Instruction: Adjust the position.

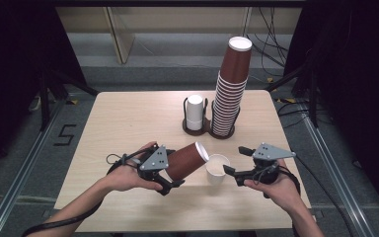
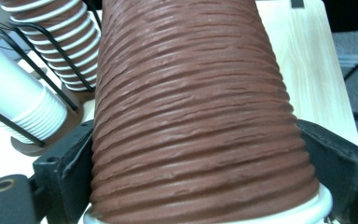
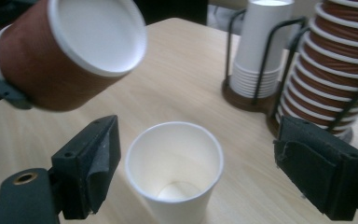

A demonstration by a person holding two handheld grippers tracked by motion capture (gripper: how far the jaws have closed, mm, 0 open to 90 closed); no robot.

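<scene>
Right now the left gripper (image 1: 173,183) clamps a tilted brown cup (image 1: 186,160) above the table, the right gripper (image 3: 186,175) straddles the upright white cup (image 3: 175,163) with jaws unclosed, and a careless nudge could topple that cup toward the racked stacks (image 1: 229,94).

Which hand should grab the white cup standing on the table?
Probably the right hand-held gripper: its open jaws stand either side of the white cup. The left hand-held gripper is clamped on the brown cup.
</scene>
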